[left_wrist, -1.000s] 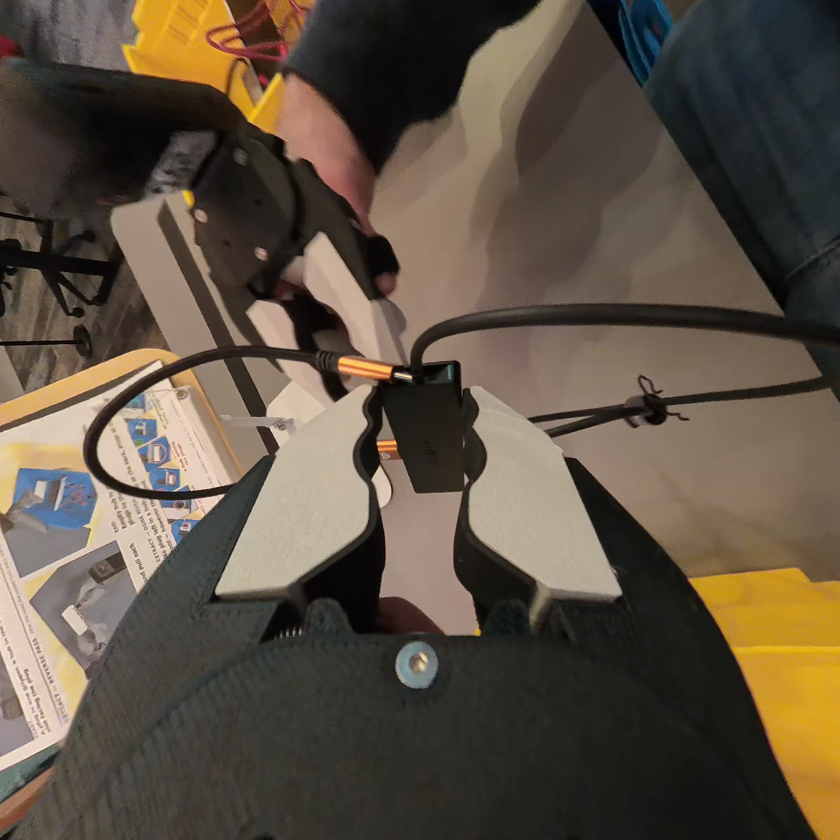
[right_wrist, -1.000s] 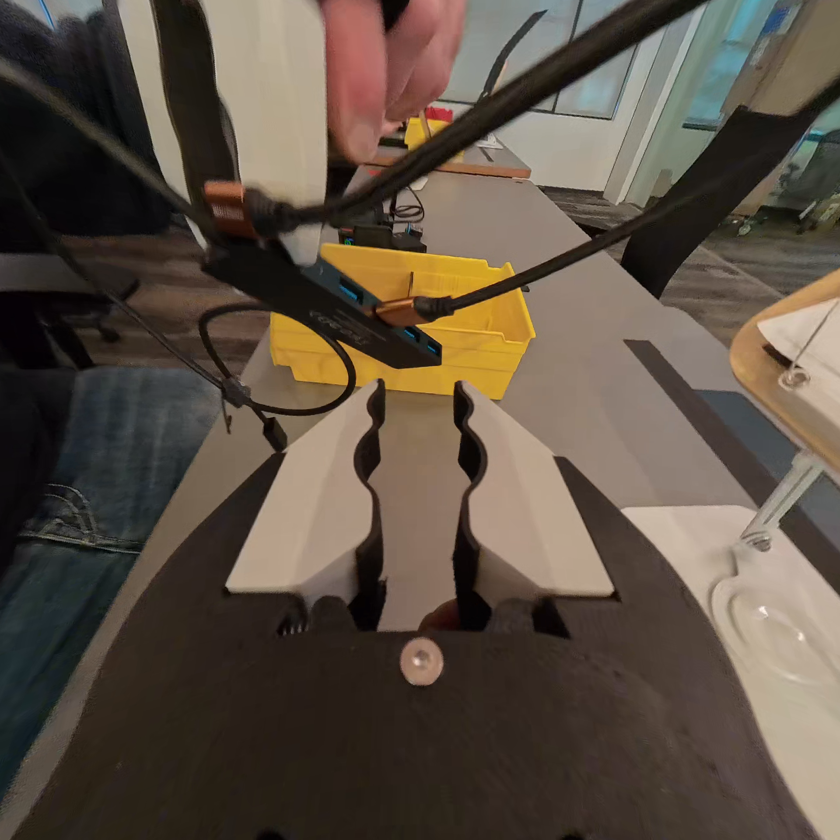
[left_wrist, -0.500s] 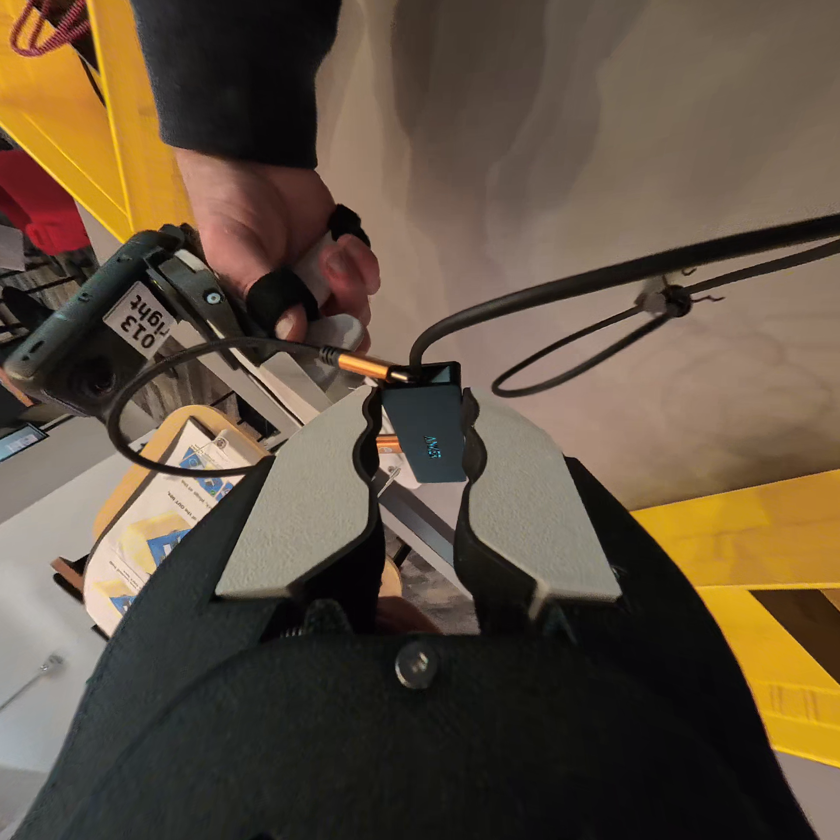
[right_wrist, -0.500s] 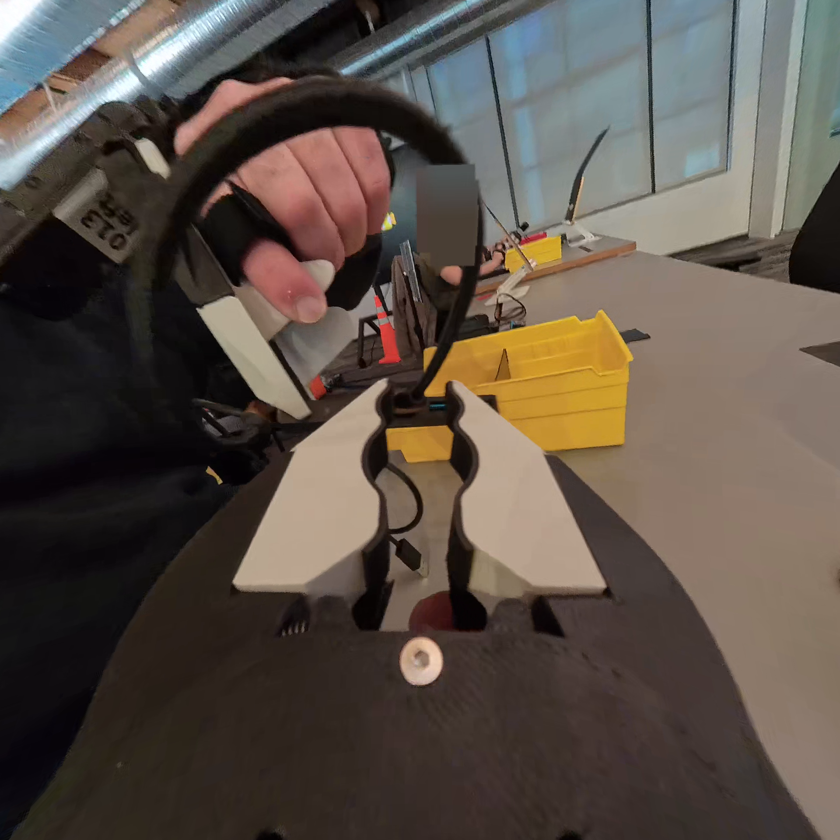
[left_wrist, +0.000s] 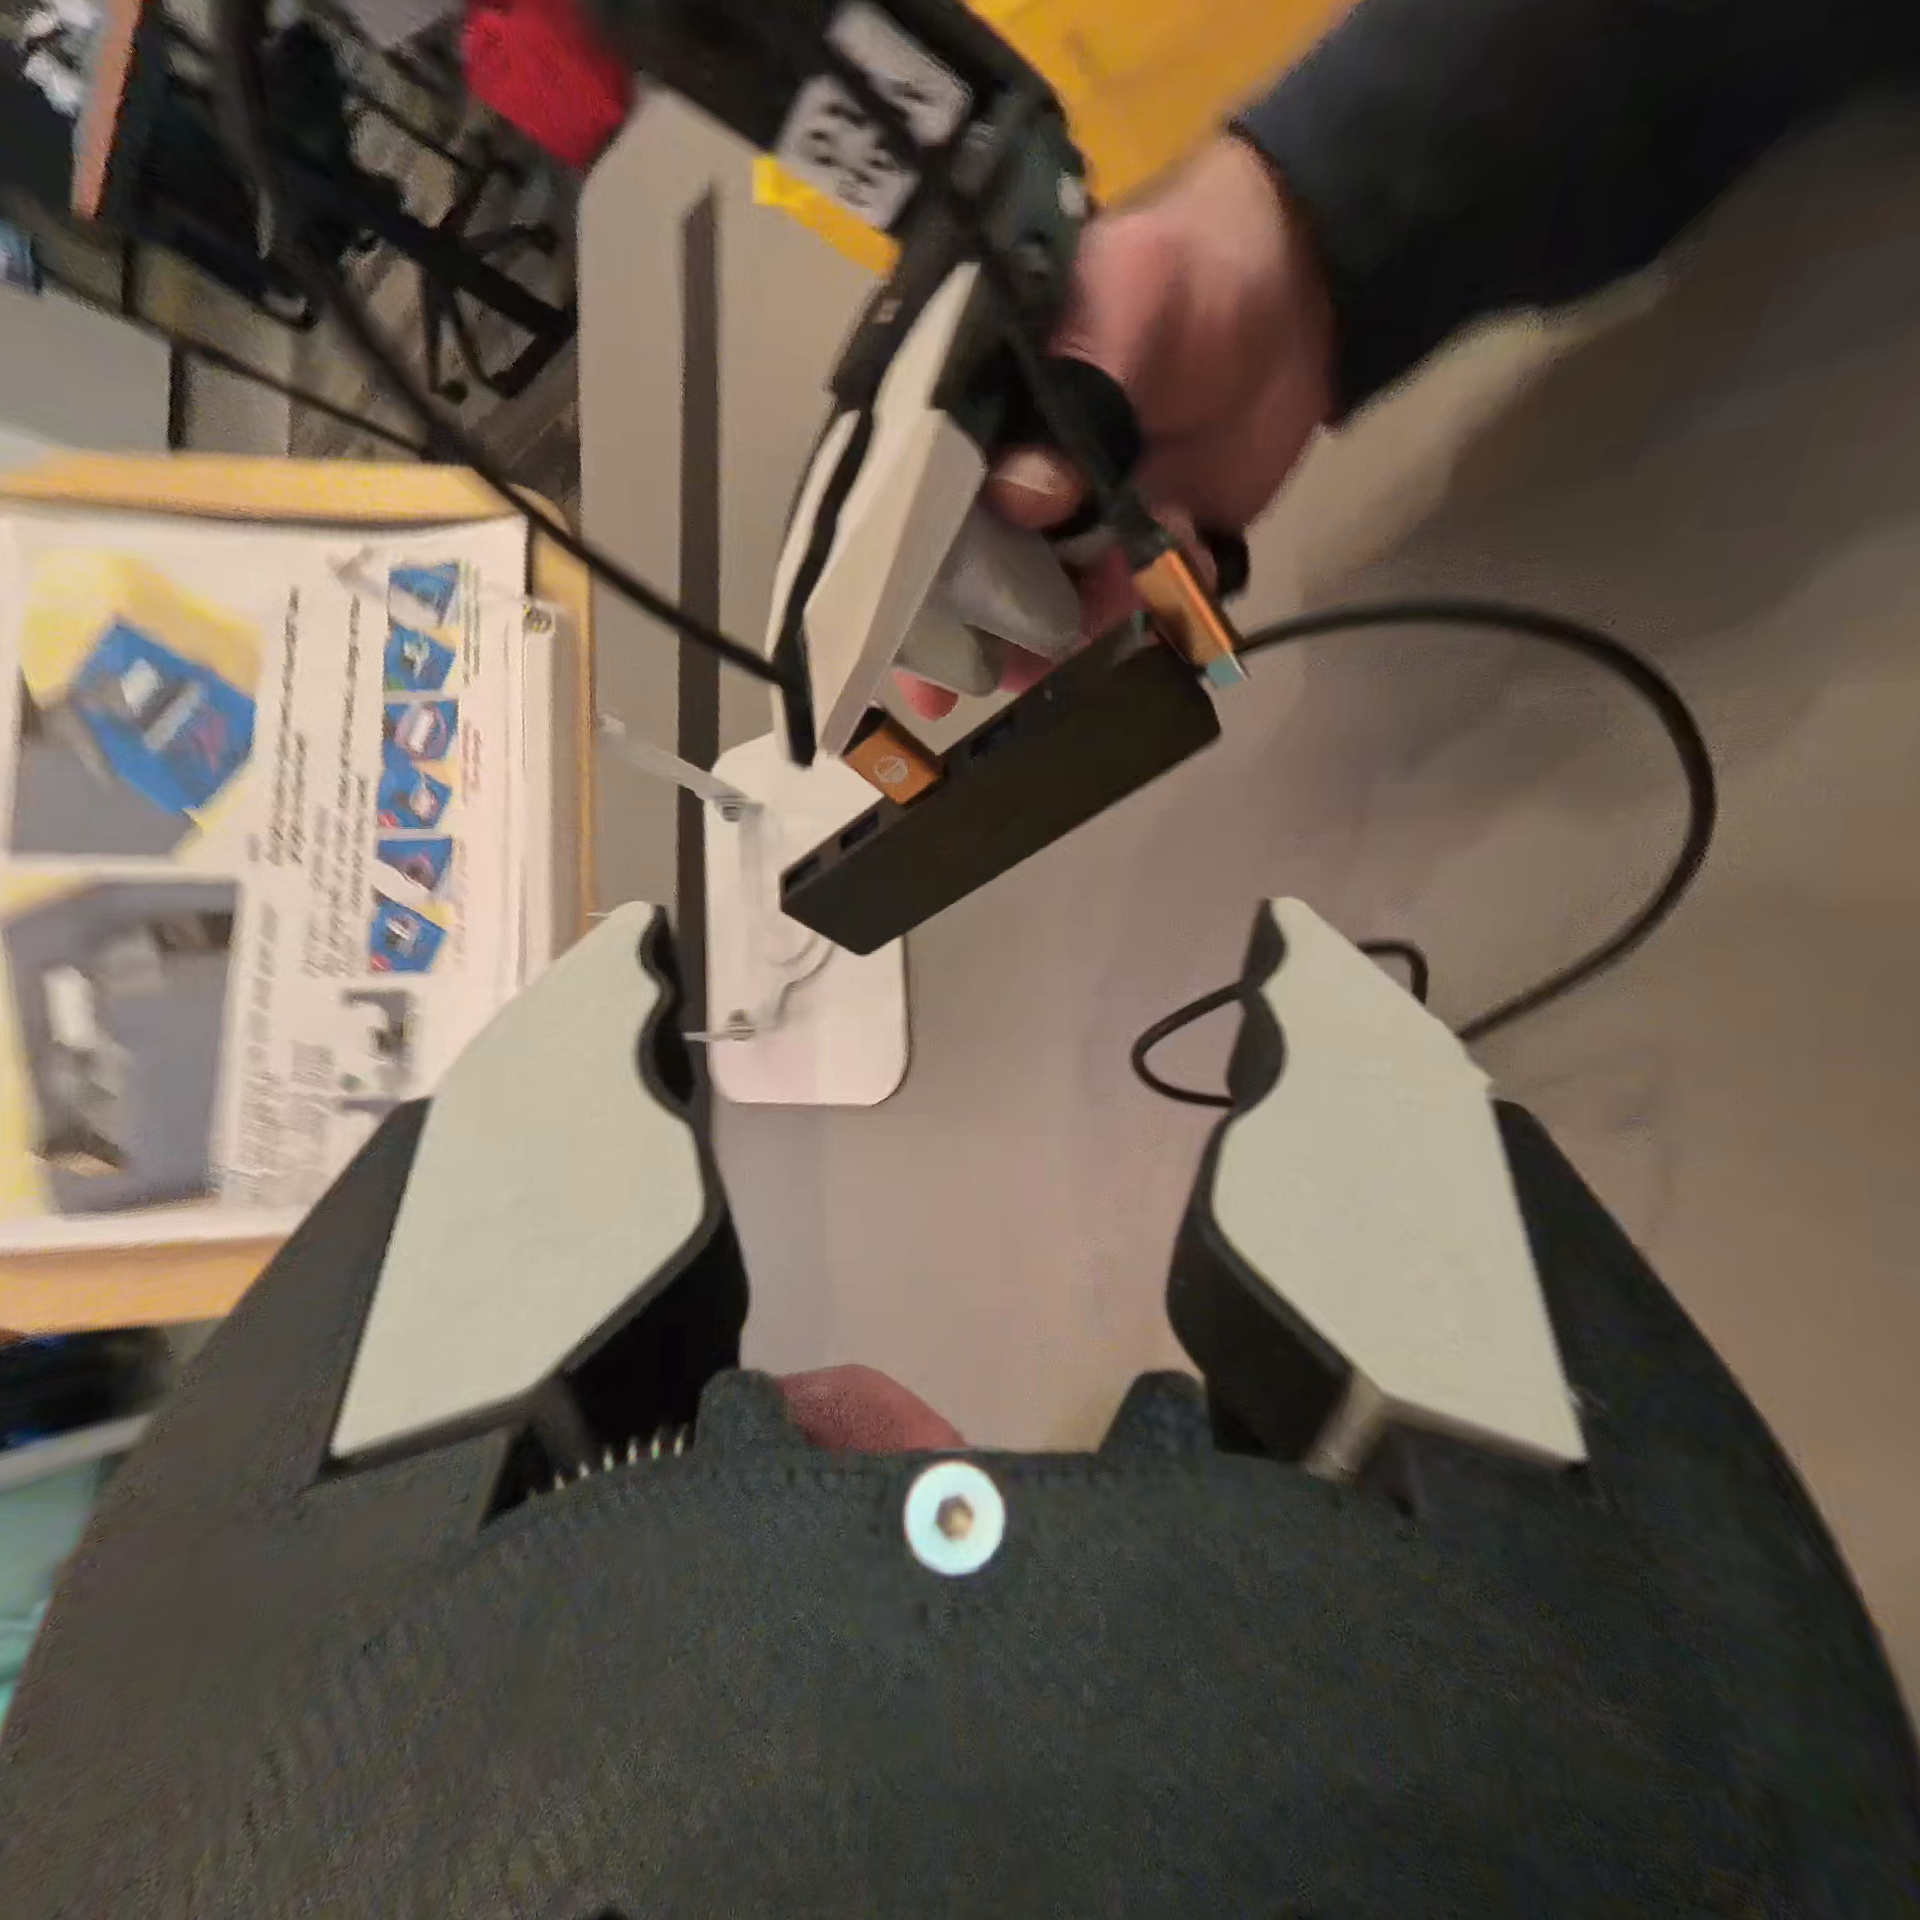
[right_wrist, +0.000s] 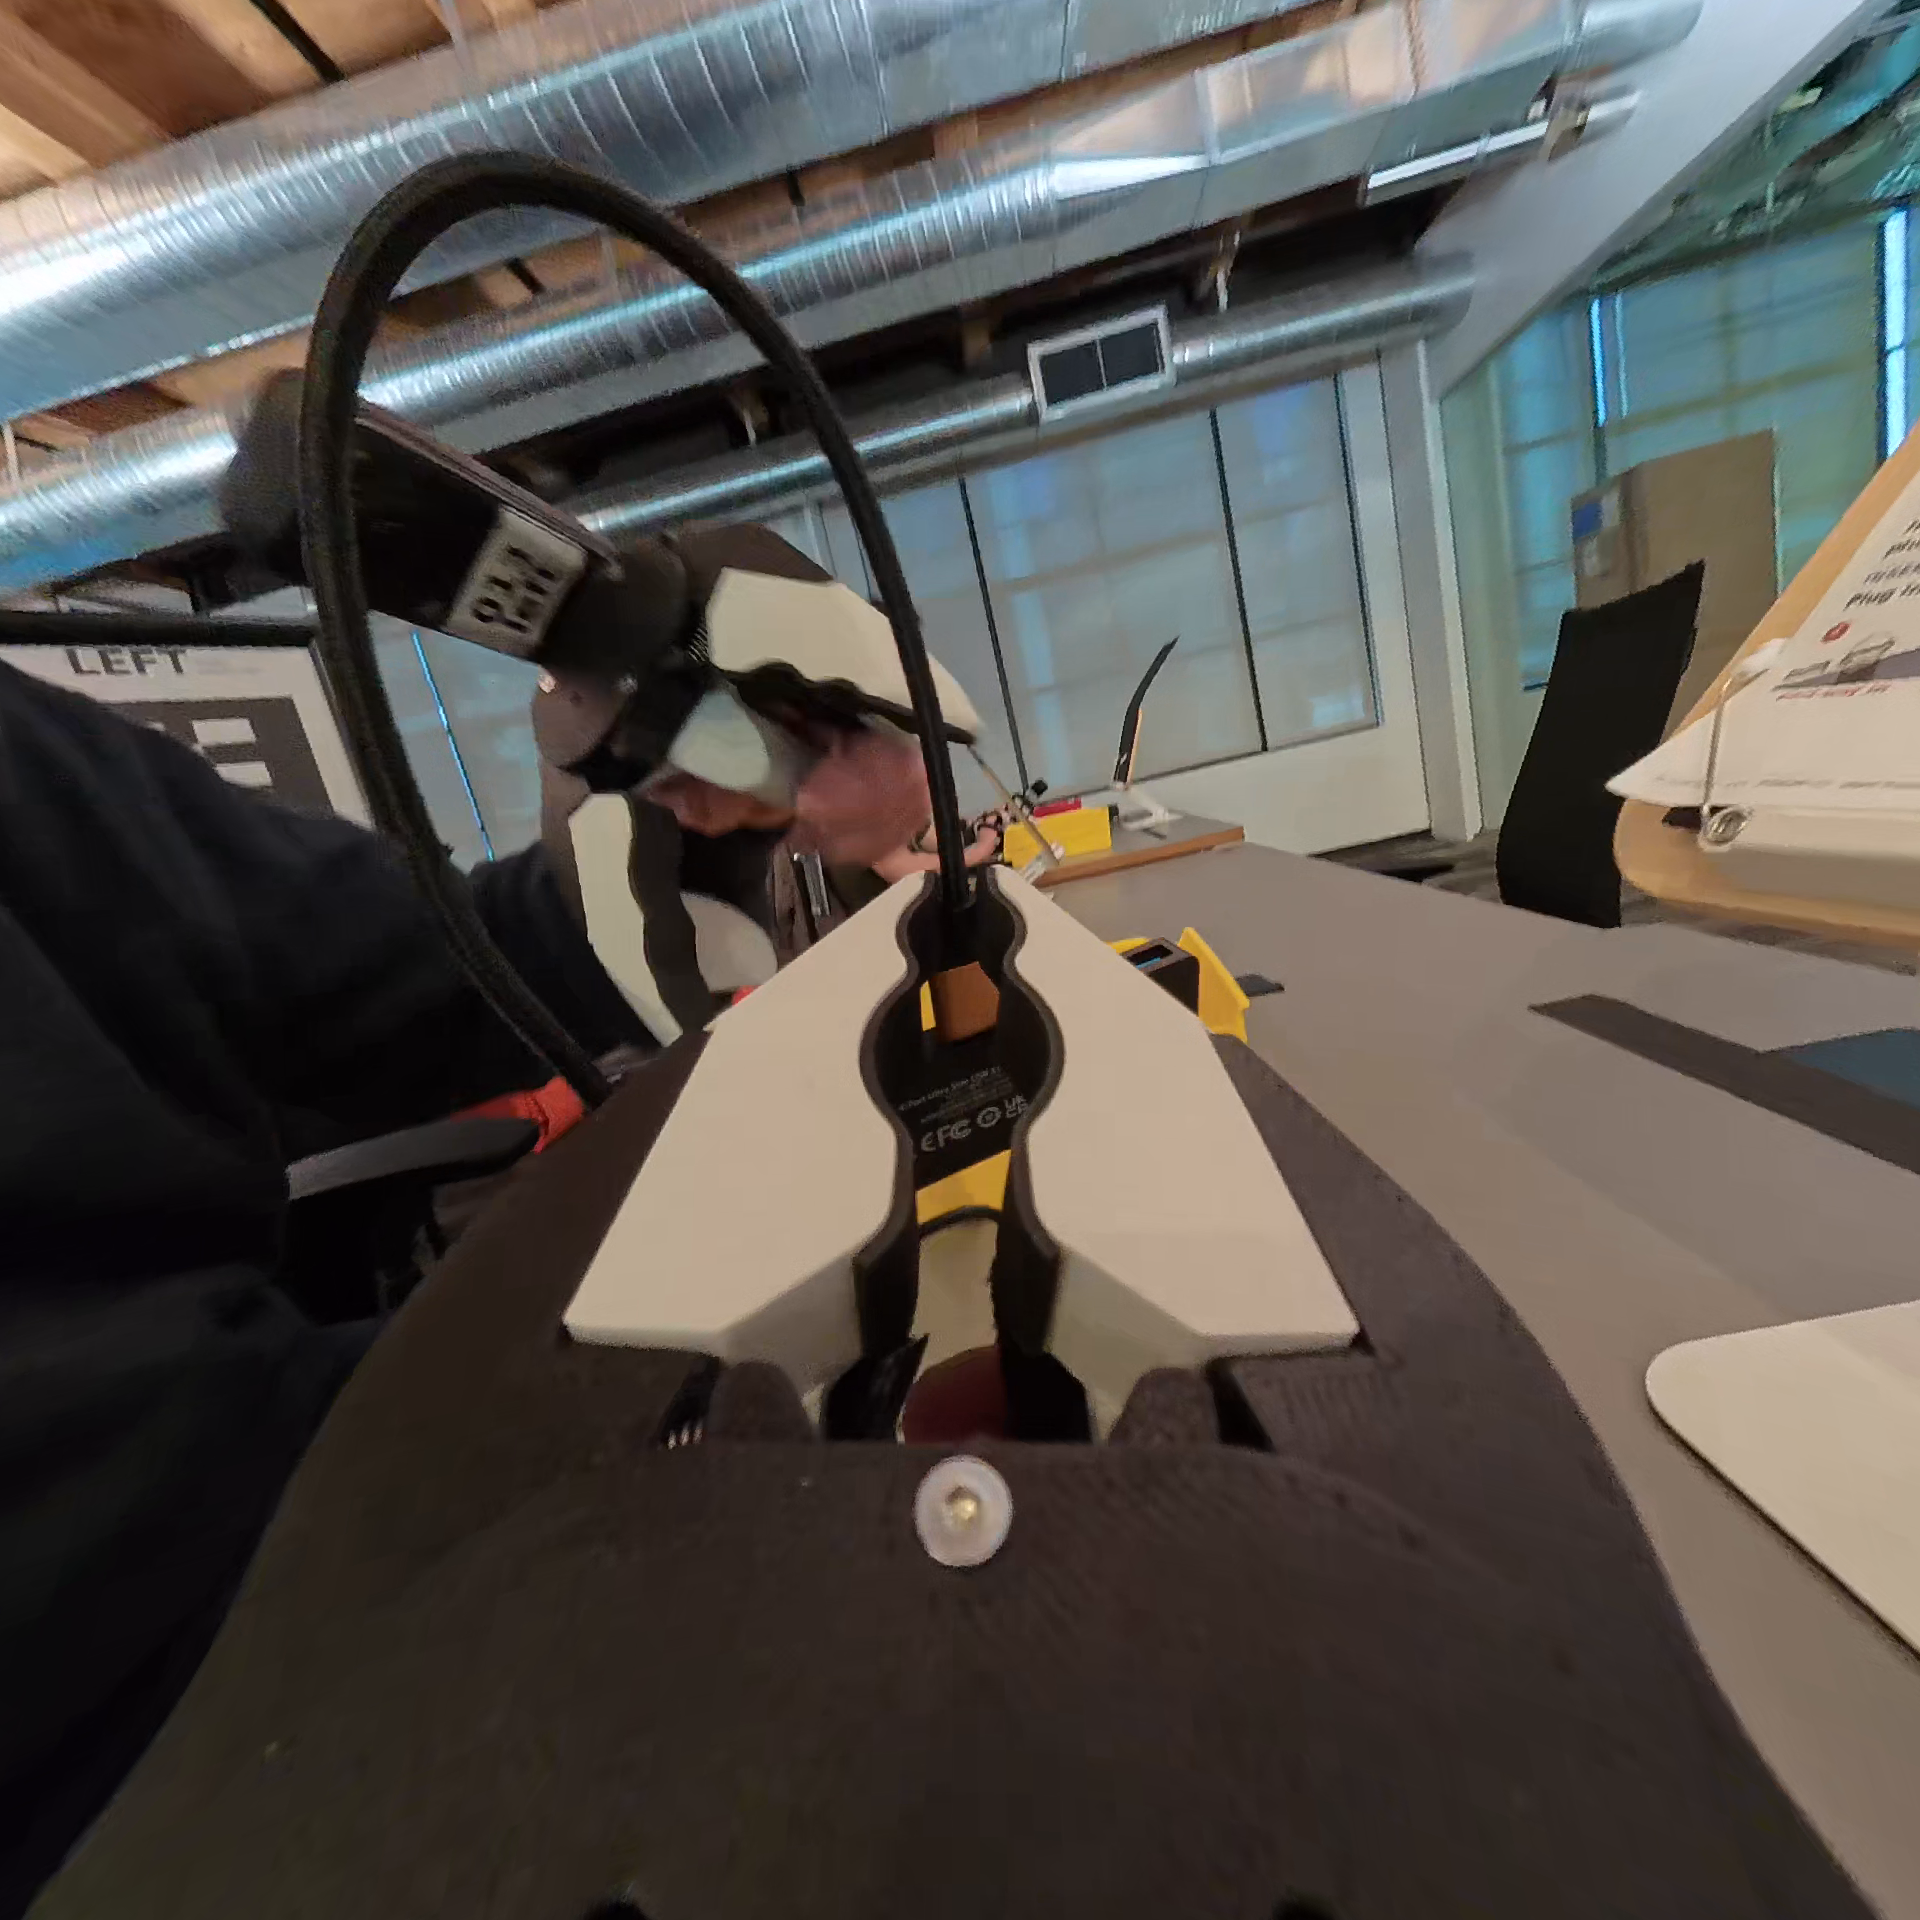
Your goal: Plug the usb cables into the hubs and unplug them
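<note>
Two grippers share the scene. The left gripper (left_wrist: pixel 956 997) hangs empty above the grey table (left_wrist: pixel 1558 1039), jaws spread wide. The right gripper (right_wrist: pixel 961 997) has its jaws clamped on the black hub (left_wrist: pixel 997 800), held in the air with an orange plug (left_wrist: pixel 894 764) seated. The loose cable (left_wrist: pixel 1621 790) could snag and drag the hub askew.

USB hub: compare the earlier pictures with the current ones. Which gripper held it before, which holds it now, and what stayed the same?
The left gripper has let go of the USB hub and opened wide; the right gripper has closed on it. An orange plug stays in its side port.
</note>
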A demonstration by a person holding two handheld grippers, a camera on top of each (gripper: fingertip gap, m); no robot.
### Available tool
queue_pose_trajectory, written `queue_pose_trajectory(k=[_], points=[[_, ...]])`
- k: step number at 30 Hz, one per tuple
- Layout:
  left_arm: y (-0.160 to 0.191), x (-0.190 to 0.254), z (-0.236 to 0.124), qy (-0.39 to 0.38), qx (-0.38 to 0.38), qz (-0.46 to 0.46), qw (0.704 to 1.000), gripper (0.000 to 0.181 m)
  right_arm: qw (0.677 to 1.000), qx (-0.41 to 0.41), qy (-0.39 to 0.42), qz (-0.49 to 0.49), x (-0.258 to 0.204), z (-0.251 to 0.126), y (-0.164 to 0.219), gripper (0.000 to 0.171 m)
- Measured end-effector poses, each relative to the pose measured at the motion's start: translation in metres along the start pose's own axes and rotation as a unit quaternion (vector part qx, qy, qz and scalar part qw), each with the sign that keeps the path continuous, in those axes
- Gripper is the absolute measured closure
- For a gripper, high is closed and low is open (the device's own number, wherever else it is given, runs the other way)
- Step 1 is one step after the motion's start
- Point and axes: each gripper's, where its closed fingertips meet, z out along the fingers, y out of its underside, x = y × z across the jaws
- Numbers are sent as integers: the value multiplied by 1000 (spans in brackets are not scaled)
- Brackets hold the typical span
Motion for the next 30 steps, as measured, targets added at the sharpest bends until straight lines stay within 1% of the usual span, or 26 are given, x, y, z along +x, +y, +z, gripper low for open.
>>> queue_pose_trajectory(k=[2, 4, 5, 6, 7, 8, 9, 11, 12, 14, 15, 19, 22, 25, 26, 30], points=[[3, 0, 10, -2, 36, -92, 995, 57, 1000, 20, 5, -4, 0, 0, -8, 166], [5, 1, 24, -21, 79, -167, 983, 49, 999, 38, 4, -2, -1, 1, -15, 166], [5, 7, 33, -15, 98, -197, 975, 43, 999, 48, 6, -2, -2, 2, -19, 166], [9, 10, 42, -26, 106, -213, 971, 39, 998, 57, 4, 2, -3, 3, -22, 167], [11, 10, 50, -47, 119, -221, 967, 38, 998, 66, 4, 2, -5, 3, -24, 166], [7, 12, 55, -49, 149, -240, 958, 36, 997, 73, 6, 2, -6, 4, -26, 167], [0, 11, 56, -55, 185, -259, 946, 35, 997, 77, 2, 5, -8, 5, -27, 167], [-7, -1, 55, -92, 245, -289, 921, 40, 996, 88, -1, 8, -13, 7, -29, 166], [-11, -4, 55, -92, 276, -310, 905, 39, 995, 95, -4, 9, -15, 7, -30, 166], [-21, -11, 46, -75, 357, -362, 858, 43, 994, 111, -4, 11, -17, 8, -33, 167], [-25, -12, 43, -67, 387, -374, 840, 43, 992, 121, -7, 16, -18, 8, -35, 167], [-33, -16, 42, -60, 435, -389, 809, 44, 989, 144, -17, 27, -21, 6, -42, 166], [-34, -22, 35, -96, 456, -375, 802, 49, 985, 166, -14, 36, -19, 1, -48, 166], [-38, -25, 28, -127, 463, -356, 802, 55, 983, 179, -11, 40, -18, -5, -52, 167], [-41, -25, 28, -127, 465, -351, 803, 56, 982, 184, -13, 43, -18, -6, -53, 166], [-48, -26, 29, -120, 473, -336, 806, 53, 980, 190, -20, 52, -20, -7, -52, 166]])
